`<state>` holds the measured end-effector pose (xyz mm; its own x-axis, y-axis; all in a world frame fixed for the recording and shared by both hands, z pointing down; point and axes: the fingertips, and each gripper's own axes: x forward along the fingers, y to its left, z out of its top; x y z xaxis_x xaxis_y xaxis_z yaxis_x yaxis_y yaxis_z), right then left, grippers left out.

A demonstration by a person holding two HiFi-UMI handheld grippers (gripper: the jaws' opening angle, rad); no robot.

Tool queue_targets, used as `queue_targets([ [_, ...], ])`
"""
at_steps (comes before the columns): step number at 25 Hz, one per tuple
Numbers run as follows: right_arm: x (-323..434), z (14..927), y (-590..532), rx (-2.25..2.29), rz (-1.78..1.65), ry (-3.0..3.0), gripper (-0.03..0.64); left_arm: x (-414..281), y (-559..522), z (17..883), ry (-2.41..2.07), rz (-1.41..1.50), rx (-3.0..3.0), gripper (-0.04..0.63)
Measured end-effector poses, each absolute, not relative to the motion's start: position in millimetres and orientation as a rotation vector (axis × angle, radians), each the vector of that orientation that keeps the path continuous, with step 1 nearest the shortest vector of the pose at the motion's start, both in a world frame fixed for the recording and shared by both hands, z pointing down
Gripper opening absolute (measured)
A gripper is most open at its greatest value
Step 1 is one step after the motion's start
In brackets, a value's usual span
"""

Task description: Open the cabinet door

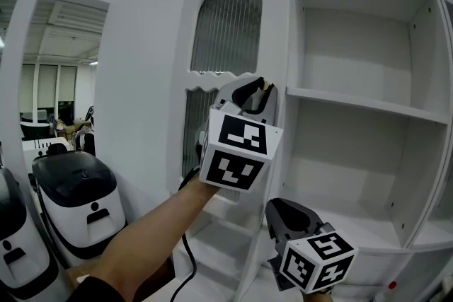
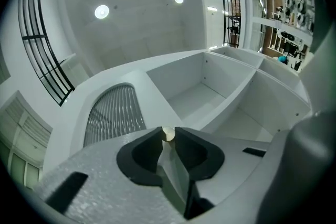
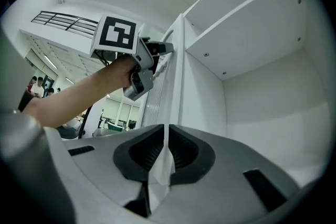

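At the right-hand edge of the white panelled cabinet door, as the head view shows it, your left tongs are clenched on the small pale round knob. The knob sits right at the tips, one pad on each side. Treat this grip as the pulling point: the knob lies on the edge next to the open shelving, presumably opposite the hinges, so a draw there should swing the door with little effort. The door, with its arched ribbed glass pane, looks flush with the tall white cabinet. No gap shows along the knob edge, so the opening is judged not yet begun. Your left forearm reaches up from below, which sets the tongs pointing upward at the knob.

Your right tongs are drawn together and grasp nothing. They hang low, near the door's lower corner and well below the knob, judged as standby out of the pulling arm's way.

No worktop is in view. Right of the door the cabinet is open shelving: the white fixed shelf and the compartments around it carry nothing visible. Left of the cabinet stand rounded white machines with black tops; a black cable trails below your left hand. Round ceiling lamps light the room.
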<state>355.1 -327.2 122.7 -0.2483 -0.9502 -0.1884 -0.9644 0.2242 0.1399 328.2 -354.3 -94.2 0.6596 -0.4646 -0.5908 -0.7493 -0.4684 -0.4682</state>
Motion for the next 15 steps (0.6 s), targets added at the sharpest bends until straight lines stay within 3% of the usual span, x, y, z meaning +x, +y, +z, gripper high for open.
queue_targets([
  [15, 340, 152, -325, -1.837, 0.273, 2.488, 0.025, 307, -341, -92, 0.938, 0.523, -2.182, 0.083],
])
